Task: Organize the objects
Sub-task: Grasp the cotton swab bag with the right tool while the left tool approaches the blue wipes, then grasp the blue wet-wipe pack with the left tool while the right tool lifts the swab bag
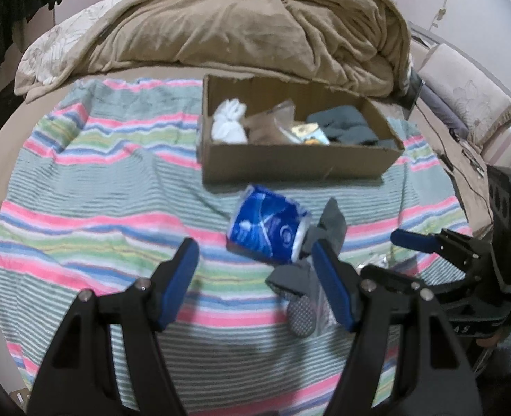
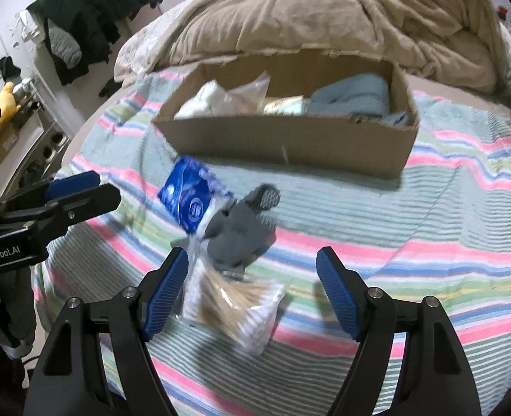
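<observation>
- The left gripper (image 1: 257, 286) is spread wide and holds nothing; its ribbed blue pads (image 1: 181, 282) sit on black arms above a striped blanket (image 1: 99, 180) of pink, green, blue and white bands.
- Just beyond its right pad lies a grey sock (image 1: 291, 277) with a dotted sole, soft and crumpled, touching a blue-wrapped tissue pack (image 1: 269, 225), roughly cylindrical and glossy.
- The right gripper (image 2: 252, 294) also gapes with nothing between its pads, hovering over a clear plastic bag (image 2: 234, 308) of pale tan sticks, possibly cotton swabs; blur makes this uncertain.
- The bag shows plainly only in the right wrist view; the left wrist view barely catches it.
- Farther back stands an open cardboard box (image 1: 290, 163), shallow and rectangular, holding a white cloth bundle (image 1: 229, 121), a brownish packet and folded grey-blue fabric (image 1: 345, 126).
- Behind the box a tan plush duvet (image 1: 255, 27) is heaped.
- Only the right wrist view shows dark clothes (image 2: 89, 10) hanging at the left.
</observation>
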Demonstrator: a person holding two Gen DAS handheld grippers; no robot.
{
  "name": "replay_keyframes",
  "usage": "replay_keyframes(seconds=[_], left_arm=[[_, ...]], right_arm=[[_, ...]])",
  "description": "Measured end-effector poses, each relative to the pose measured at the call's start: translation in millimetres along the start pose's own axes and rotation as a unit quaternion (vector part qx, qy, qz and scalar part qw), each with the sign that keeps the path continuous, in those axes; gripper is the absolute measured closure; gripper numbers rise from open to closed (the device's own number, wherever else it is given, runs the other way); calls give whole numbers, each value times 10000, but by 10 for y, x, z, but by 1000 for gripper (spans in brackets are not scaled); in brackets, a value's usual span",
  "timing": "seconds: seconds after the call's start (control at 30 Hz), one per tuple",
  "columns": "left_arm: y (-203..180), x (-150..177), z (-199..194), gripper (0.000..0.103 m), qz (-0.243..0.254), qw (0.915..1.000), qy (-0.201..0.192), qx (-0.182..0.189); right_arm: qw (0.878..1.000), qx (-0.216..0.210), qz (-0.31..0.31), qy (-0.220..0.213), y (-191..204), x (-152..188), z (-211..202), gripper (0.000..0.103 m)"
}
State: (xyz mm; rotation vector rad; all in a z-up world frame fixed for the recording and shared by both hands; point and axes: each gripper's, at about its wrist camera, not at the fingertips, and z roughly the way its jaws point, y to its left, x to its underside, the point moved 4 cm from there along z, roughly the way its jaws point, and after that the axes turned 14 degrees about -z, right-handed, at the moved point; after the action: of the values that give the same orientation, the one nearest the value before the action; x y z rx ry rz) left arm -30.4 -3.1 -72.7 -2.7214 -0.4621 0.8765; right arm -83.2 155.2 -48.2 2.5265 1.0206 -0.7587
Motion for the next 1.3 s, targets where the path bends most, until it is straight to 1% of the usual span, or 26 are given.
replay_keyframes(seconds=[0.4,0.5,0.53,0.57,0.6,0.73,0.87,1.17,1.3], left_arm=[[175,152,190,33,-81,9995,260,-156],[222,164,247,33,-126,9992,314,-200],[232,160,262,33,-153,9992,327,-189],[234,150,273,33,-172,9991,329,-189],[233,137,289,33,-173,9991,318,-203],[199,109,364,33,-121,9990,351,-248],[129,79,466,33,-17,9988,392,-298],[-21,-8,700,33,105,9981,525,-315],[-104,2,873,33,261,9963,753,-328]], right_arm=[[9981,-366,-96,495,184,179,363,24],[9972,-449,-16,595,182,200,435,24],[9969,-501,20,608,172,208,446,26],[9966,-556,29,601,168,209,448,28],[9964,-599,27,591,167,208,445,33],[9963,-646,-67,561,160,200,407,38],[9967,-657,35,482,52,194,351,39],[9979,-538,320,183,-292,138,149,39],[9978,-519,378,141,-380,92,181,39]])
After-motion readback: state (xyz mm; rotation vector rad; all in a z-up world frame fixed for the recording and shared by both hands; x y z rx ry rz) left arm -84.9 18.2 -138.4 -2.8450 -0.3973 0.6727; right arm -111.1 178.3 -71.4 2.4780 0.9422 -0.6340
